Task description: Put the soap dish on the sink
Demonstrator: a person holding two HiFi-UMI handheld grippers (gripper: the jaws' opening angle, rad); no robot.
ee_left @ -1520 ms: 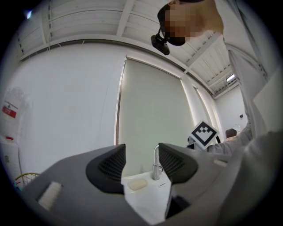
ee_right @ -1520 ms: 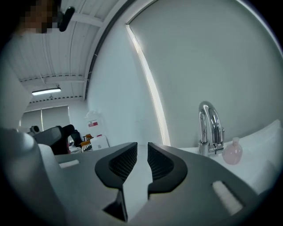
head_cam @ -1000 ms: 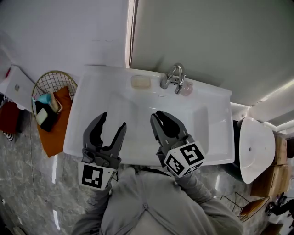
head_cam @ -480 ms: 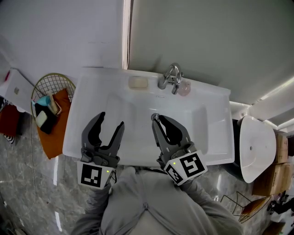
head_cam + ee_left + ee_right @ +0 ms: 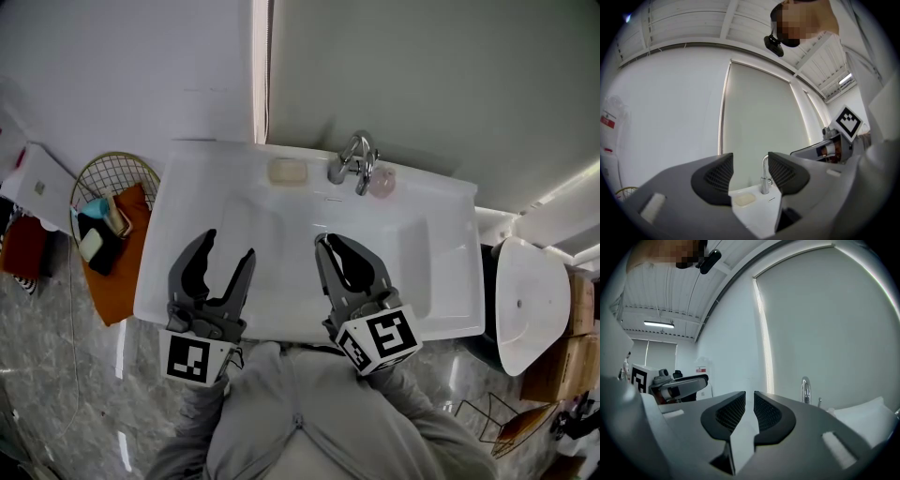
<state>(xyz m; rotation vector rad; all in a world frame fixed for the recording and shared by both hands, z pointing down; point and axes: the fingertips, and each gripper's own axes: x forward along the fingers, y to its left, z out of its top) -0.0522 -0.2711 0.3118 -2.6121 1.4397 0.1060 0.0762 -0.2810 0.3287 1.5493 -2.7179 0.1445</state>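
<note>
The soap dish (image 5: 287,172), pale and oval with a cream bar in it, rests on the back ledge of the white sink (image 5: 441,220), just left of the chrome tap (image 5: 355,159). My left gripper (image 5: 229,246) hovers open and empty over the basin's front left. My right gripper (image 5: 328,246) hangs over the basin's middle, shut with only a thin slit and nothing in it. The left gripper view frames the soap dish (image 5: 744,199) and the tap (image 5: 764,180) between the spread jaws of that gripper (image 5: 750,176). In the right gripper view, its gripper (image 5: 749,411) points at the wall left of the tap (image 5: 805,390).
A small pink object (image 5: 381,184) sits right of the tap. A gold wire basket (image 5: 108,178) with several small items stands on the floor at left, beside an orange cloth (image 5: 117,272). A white rounded fixture (image 5: 530,300) and cardboard boxes (image 5: 567,347) stand at right.
The right gripper's jaws have closed from partly open to nearly touching, and it shifted slightly right. The left gripper has stayed open in place.
</note>
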